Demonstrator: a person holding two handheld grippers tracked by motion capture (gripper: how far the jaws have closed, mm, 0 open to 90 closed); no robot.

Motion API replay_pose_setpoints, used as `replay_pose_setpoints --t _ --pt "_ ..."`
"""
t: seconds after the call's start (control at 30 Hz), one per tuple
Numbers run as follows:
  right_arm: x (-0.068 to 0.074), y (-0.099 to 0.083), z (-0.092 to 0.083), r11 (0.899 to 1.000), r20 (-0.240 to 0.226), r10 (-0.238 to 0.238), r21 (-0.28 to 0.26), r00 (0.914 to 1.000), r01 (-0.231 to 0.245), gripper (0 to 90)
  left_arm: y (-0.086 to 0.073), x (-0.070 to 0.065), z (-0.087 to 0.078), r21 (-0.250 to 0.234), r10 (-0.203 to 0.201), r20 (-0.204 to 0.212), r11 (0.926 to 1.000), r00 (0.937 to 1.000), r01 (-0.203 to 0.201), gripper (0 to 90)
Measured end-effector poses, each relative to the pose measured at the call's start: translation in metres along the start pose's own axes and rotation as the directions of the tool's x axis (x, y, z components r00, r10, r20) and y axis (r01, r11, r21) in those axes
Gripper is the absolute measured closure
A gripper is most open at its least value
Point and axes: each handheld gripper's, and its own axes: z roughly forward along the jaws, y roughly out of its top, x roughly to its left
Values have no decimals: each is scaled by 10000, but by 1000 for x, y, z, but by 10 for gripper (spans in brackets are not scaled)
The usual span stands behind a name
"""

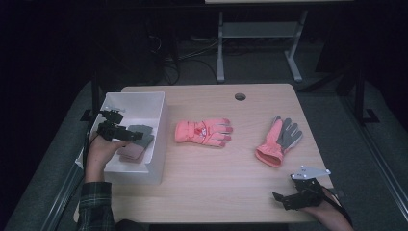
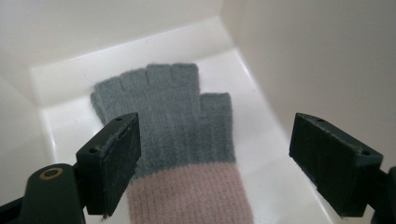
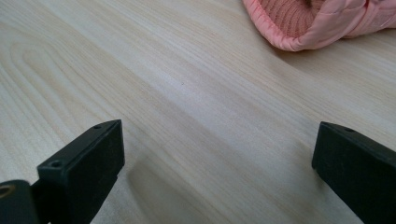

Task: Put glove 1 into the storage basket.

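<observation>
A knit glove (image 2: 187,140), grey with a pink cuff, lies flat in the white bin (image 1: 155,103) at the table's left; in the high view the knit glove (image 1: 137,142) sits near the bin's right wall. My left gripper (image 2: 215,165) hangs open just above its cuff, nothing between the jaws, and the left gripper (image 1: 120,131) is inside the bin. One pink ski glove (image 1: 203,131) lies mid-table, another pink and grey ski glove (image 1: 280,141) to its right. My right gripper (image 1: 288,198) rests open near the front right edge, with the glove's cuff (image 3: 308,23) ahead.
The wooden table (image 1: 226,192) has a round cable hole (image 1: 240,96) at the back. Behind the table stands a grey desk frame (image 1: 260,43) with cables on the floor. Bare wood lies between the two ski gloves and along the front.
</observation>
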Motion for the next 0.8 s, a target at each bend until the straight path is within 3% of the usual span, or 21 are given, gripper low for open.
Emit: replay_pose_setpoints --t 0.27,0.43,0.73,0.8 --pt "0 0 0 10000 33 3 73 10000 -4 20 10 -19 -23 -718 389 604 9968 9974 -346 162" --pt "0 0 -1 9999 42 17 99 10000 -18 19 16 -34 -31 -971 685 1089 9936 9917 -580 162" --pt "0 0 0 10000 56 3 91 10000 -4 19 26 -67 -36 -1523 1354 2030 9827 9698 -1053 163" --pt "0 0 0 10000 32 -29 86 10000 28 19 29 -75 -36 -1540 1593 2217 9799 9620 -1267 162"
